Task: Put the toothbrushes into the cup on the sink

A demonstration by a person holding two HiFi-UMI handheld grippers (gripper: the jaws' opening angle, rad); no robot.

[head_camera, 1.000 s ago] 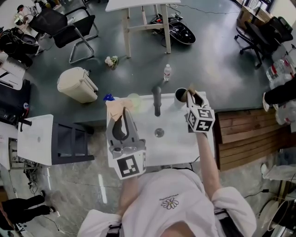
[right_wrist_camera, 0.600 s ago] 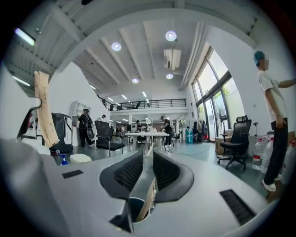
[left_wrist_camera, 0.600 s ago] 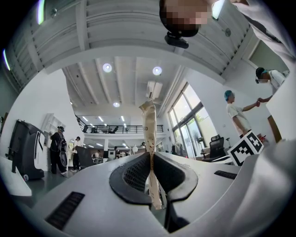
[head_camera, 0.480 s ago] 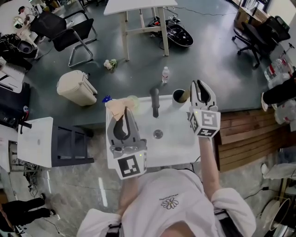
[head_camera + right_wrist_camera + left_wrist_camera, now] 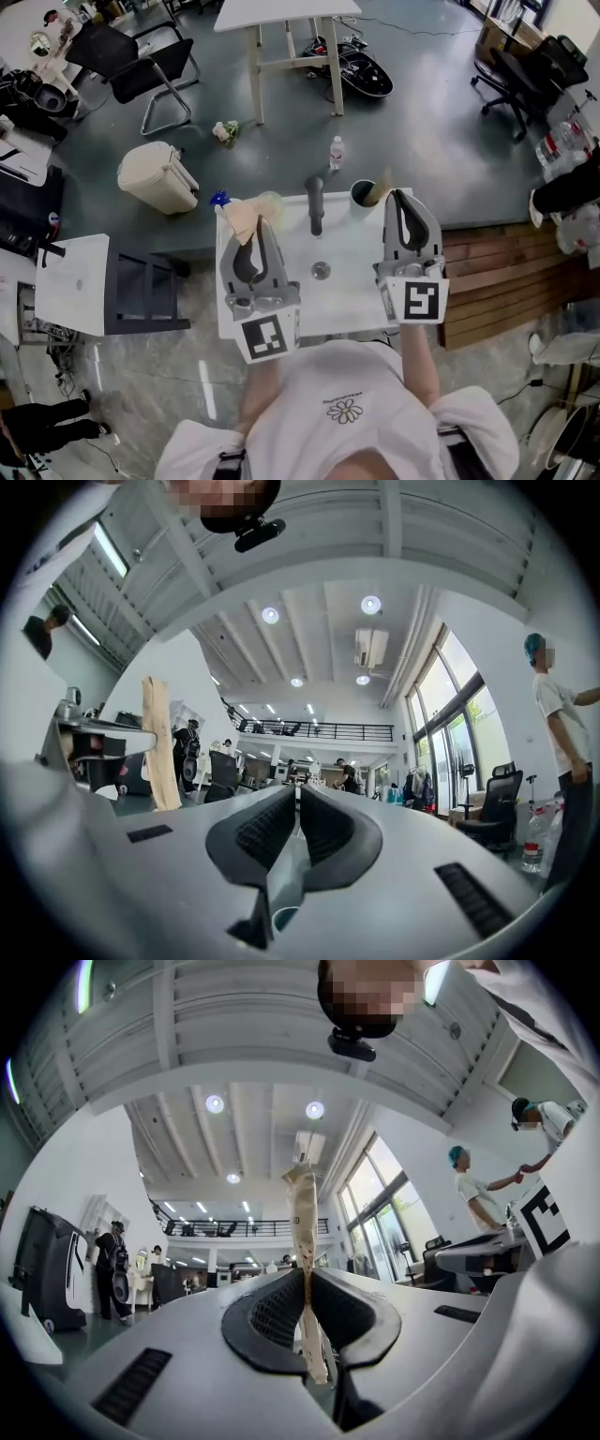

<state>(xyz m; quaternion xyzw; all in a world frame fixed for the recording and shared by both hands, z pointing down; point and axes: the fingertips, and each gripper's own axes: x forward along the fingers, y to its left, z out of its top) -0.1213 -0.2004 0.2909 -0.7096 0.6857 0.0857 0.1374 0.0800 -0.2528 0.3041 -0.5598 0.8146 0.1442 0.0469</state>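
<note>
Left gripper view: wrapped toothbrush (image 5: 302, 1211) in left claw (image 5: 306, 1277), print illegible.

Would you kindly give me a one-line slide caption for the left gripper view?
The left gripper holds a paper-wrapped toothbrush upright, clamped between its jaws.
</note>
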